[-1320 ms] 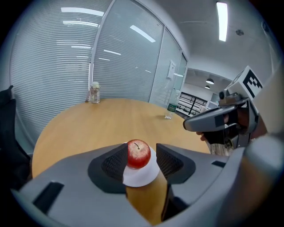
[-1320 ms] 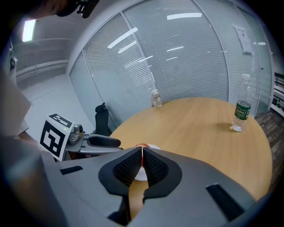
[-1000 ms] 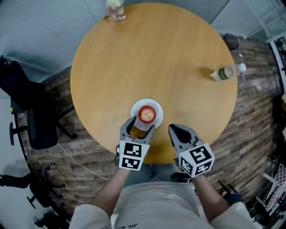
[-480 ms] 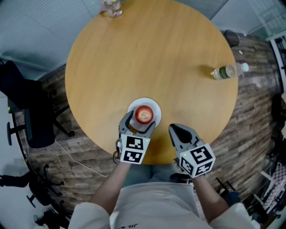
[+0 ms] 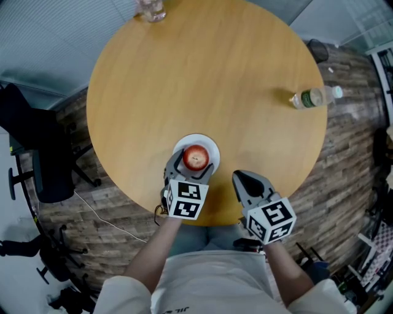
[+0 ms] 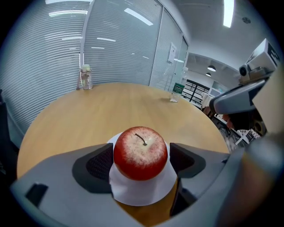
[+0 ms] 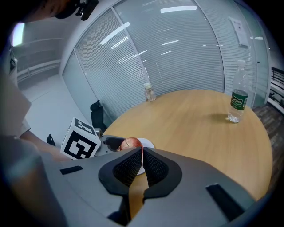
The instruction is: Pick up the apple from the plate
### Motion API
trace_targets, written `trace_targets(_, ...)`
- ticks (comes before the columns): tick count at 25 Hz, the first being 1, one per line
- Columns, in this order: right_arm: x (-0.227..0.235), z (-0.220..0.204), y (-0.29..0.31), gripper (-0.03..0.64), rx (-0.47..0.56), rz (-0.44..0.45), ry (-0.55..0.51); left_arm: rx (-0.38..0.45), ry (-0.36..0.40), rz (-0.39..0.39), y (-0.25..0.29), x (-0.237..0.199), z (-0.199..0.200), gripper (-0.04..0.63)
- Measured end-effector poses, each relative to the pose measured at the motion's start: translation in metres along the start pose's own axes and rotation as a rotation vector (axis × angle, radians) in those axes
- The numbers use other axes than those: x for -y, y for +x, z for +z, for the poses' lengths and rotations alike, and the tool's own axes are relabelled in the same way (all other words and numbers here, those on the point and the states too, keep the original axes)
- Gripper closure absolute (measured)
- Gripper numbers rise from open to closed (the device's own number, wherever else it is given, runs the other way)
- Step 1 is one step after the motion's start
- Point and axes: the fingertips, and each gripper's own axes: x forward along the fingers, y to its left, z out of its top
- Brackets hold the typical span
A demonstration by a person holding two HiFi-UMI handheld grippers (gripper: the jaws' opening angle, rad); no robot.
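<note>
Apple: sits on the plate, between the jaws of my left tongs.
Left tongs: jaws just spread wide, not squeezing yet.
Right tongs: jaws pressed together, holding nothing.
Worry: a crooked squeeze could roll it off.

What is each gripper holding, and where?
Nothing. The left gripper has just been opening its jaws, which straddle the apple unclamped; the right gripper is shut, empty.

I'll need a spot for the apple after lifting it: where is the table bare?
The middle of the table is bare, from the plate to the jar at the far edge and the bottle at the right. Crowded only at the near edge, around plate and apple.
</note>
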Motion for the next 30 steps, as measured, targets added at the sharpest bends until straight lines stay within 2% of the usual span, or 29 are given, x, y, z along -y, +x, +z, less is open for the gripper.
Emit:
trace_targets(3, 0.002, 0.000, -0.001, 0.584, 0.000, -0.002, 0.001, -0.008, -0.001, 0.011, 0.002, -0.002, -0.001, 0.213)
trace_targets(15, 0.002, 0.005, -0.006, 0.584, 0.016, 0.002, -0.007, 0.005, 0.017, 0.007, -0.002, -0.002, 0.000, 0.216)
trace_targets(22, -0.008, 0.011, -0.013, 0.584, 0.042, 0.019, -0.026, 0.017, -0.003, 0.022, -0.029, 0.000, 0.011, 0.216)
trace_targets(30, -0.018, 0.018, -0.029, 0.584, 0.080, 0.031, -0.063, 0.058, 0.034, 0.019, -0.056, 0.014, 0.023, 0.216)
